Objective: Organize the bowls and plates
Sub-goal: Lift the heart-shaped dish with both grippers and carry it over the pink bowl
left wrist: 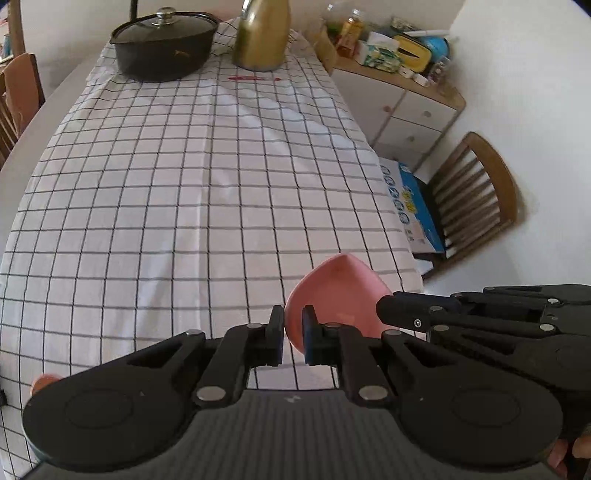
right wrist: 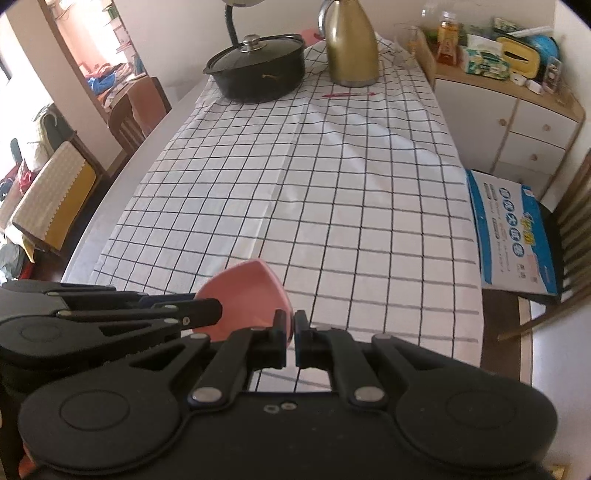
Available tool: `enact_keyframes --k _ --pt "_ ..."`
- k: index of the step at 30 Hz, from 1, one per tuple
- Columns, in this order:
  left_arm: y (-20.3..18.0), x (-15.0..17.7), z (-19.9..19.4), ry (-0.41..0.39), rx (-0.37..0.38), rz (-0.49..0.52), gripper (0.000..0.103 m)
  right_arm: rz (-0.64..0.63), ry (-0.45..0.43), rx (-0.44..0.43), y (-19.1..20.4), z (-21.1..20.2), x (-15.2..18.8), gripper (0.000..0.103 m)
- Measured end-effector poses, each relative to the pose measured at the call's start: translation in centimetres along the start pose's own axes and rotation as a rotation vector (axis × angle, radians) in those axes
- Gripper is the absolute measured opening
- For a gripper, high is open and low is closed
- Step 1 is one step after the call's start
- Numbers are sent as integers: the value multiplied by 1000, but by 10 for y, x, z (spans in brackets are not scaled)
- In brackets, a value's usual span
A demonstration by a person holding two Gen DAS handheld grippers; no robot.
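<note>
A pink heart-shaped dish [left wrist: 338, 295] is held above the checked tablecloth [left wrist: 184, 184] by both grippers. My left gripper [left wrist: 293, 332] is shut on its left rim. My right gripper [right wrist: 294, 334] is shut on its right rim; the dish also shows in the right wrist view [right wrist: 247, 291]. The right gripper's fingers [left wrist: 413, 314] reach in from the right in the left wrist view, and the left gripper's fingers [right wrist: 192, 312] reach in from the left in the right wrist view. A small orange object [left wrist: 42, 382] peeks out at the lower left, mostly hidden.
A black lidded pot [left wrist: 164, 42], a gold kettle [left wrist: 260, 35] and a red pen [left wrist: 253, 78] sit at the table's far end. A cluttered cabinet [left wrist: 402, 96] and a wooden chair [left wrist: 472, 199] with a blue box [left wrist: 413, 206] stand to the right.
</note>
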State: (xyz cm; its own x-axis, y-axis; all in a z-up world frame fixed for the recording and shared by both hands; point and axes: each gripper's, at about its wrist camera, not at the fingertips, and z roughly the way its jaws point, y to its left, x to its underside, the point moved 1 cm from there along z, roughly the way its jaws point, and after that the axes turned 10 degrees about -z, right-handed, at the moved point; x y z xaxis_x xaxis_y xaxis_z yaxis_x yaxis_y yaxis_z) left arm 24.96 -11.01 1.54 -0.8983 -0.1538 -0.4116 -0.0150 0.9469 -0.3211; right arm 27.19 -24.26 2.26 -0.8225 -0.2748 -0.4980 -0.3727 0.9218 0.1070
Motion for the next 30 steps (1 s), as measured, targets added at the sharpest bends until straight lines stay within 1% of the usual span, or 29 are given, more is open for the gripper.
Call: enact_keyframes --k 8,18,24,30 --pt "-14 42 -2 53 26 61 10 60 19 19 -1 -16 45 3" --pt "-28 88 17 143 14 131 10 124 54 22 -11 -20 99 3" --pt "-38 105 30 177 -10 180 10 166 76 16 -20 -14 123 3" --pt "-41 110 45 203 -43 204 10 189 92 -7 -24 -2 138 3"
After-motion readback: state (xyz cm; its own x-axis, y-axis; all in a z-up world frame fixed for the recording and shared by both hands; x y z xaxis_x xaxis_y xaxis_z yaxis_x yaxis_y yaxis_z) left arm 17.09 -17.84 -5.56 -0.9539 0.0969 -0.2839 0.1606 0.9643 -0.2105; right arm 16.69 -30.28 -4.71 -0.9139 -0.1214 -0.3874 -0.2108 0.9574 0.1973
